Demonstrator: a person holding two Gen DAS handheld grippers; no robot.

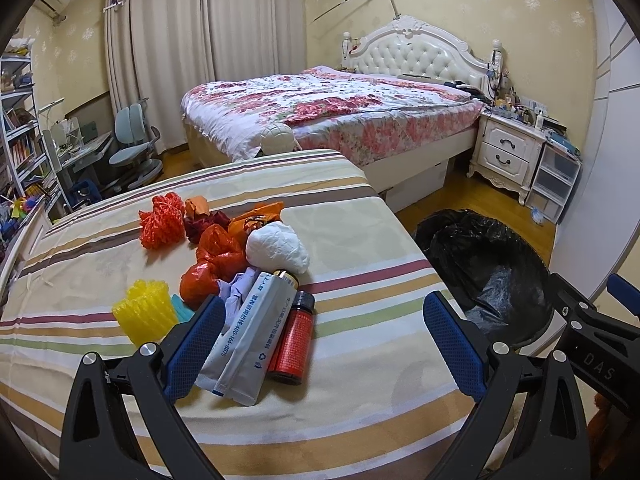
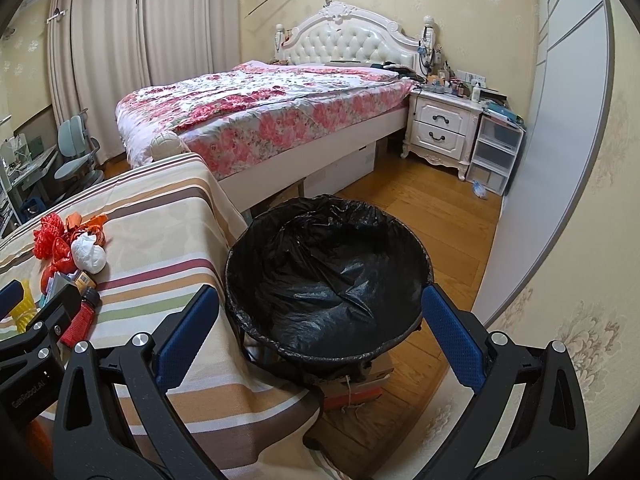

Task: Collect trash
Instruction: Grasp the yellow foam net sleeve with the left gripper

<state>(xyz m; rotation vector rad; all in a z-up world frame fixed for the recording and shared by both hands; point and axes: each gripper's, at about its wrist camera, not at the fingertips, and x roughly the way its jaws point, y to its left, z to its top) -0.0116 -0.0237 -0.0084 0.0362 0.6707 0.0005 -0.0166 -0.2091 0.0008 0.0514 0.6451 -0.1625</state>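
Here the left hand-held gripper (image 1: 324, 334) gapes wide over the striped counter (image 1: 360, 392) — grasping nothing, its fingers flanking a grey pouch (image 1: 244, 340) and red bottle (image 1: 294, 338). Right of the counter, the right hand-held gripper (image 2: 316, 336) hovers, spread and empty, above the black-lined bin (image 2: 324, 276).

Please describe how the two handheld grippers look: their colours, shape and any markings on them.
Both the left gripper and the right gripper have black plastic frames with triangular cut-outs, silver round bolts, and two fingers faced with blue textured pads. White lettering marks each body, one reading "DAS". No cables, hands or sleeves show.
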